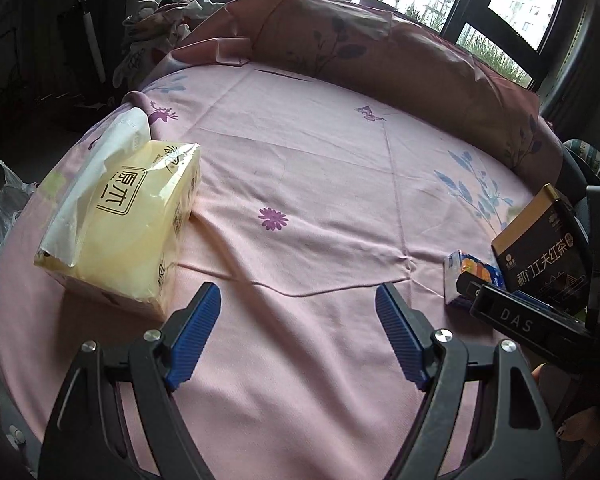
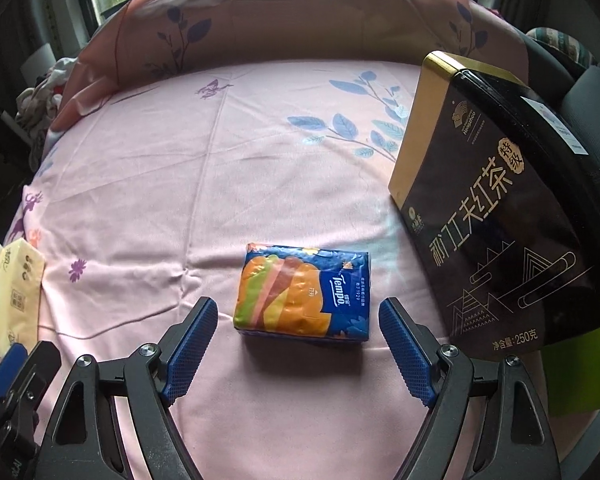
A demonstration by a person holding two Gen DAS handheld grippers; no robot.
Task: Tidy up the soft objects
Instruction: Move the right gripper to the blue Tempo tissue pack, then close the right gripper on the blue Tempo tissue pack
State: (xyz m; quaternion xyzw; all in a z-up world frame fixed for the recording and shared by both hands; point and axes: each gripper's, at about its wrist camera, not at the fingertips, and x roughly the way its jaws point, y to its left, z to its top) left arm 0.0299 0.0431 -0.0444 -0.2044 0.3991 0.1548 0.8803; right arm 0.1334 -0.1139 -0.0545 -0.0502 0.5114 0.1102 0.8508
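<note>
A blue and orange Tempo tissue pack (image 2: 303,292) lies flat on the pink cloth. My right gripper (image 2: 298,312) hangs just above it, open, blue pads wide on either side of the pack's near end and not touching it. In the left wrist view the same pack (image 1: 466,274) shows at the right, behind the right gripper's black body (image 1: 516,316). A yellow soft tissue pack (image 1: 128,220), a white tissue sticking out of its top, lies at the left; it also shows at the left edge as the yellow pack (image 2: 14,292). My left gripper (image 1: 298,300) is open over bare cloth, right of the yellow pack.
A black and gold tea box (image 2: 500,216) leans at the right, close to the Tempo pack. A pink pillow (image 1: 380,40) lines the far edge under the windows. A plastic bag (image 1: 0,208) hangs off the left side. The pink sheet (image 1: 300,168) covers the surface.
</note>
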